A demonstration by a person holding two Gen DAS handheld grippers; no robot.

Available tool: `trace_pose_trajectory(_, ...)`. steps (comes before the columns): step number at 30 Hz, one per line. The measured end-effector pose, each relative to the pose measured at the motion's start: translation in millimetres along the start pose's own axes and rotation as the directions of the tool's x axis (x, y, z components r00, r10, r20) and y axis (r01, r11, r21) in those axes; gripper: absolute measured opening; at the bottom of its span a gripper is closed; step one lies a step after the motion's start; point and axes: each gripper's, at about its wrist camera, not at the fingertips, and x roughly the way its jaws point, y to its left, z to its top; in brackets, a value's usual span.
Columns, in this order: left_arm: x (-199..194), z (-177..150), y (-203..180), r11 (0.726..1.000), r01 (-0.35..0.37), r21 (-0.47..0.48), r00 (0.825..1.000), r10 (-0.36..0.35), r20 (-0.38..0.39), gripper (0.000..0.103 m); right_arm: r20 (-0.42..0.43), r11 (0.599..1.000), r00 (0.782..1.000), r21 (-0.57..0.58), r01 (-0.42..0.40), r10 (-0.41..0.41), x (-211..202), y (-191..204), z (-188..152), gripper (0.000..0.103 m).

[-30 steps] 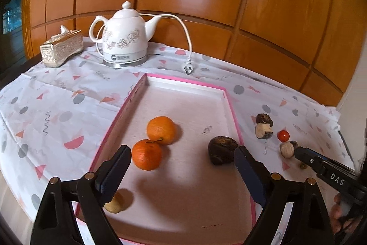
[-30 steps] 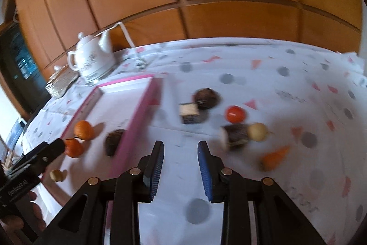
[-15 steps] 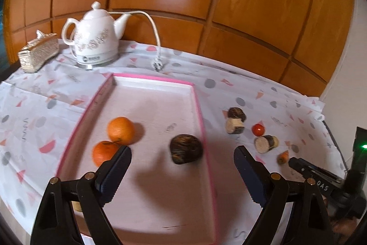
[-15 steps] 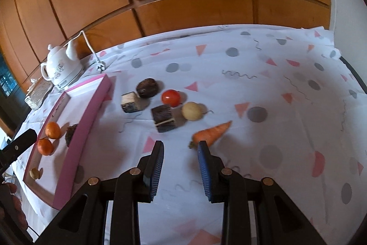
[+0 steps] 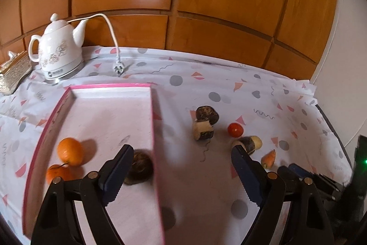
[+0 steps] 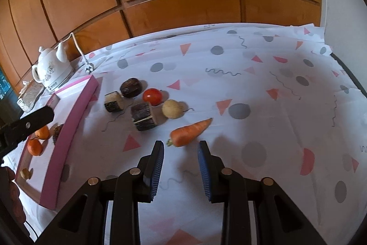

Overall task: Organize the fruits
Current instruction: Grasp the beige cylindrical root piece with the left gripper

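Sitting in pink-rimmed rectangular tray (image 5: pixel 152 121): two oranges (image 5: pixel 70 150) & dark fruit; red tomato (image 6: pixel 152 96), orange carrot (image 6: pixel 190 133), others left; both grippers (image 6: pixel 180 154) open, empty.

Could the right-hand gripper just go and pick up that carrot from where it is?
Probably yes. The right gripper is open, and the carrot lies on the tablecloth just ahead of its fingertips, apart from the other produce, with nothing between them.

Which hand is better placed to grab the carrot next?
Right. The right claw is open with the carrot just ahead of its tips, while the left claw straddles the tray edge, farther away.
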Motion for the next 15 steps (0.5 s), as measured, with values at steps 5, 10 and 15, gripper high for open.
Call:
trace_pose_trajectory(5,25,6,-13,1.0,0.011,-0.006,0.999,-0.012,-0.041,0.073,0.019,0.999,0.999,-0.002,0.05,-0.05,2,-7,2,0.031)
trace_pose_trajectory(10,51,14,-22,1.0,0.002,-0.017,0.998,-0.003,-0.055,0.067,0.03,0.997,0.997,-0.006,0.076,-0.076,6,-11,6,0.031)
trace_pose_trajectory(15,80,21,-24,0.999,-0.026,-0.038,0.995,0.023,-0.093,0.061,0.043,0.996,0.995,-0.01,0.094,-0.093,11,-15,10,0.031)
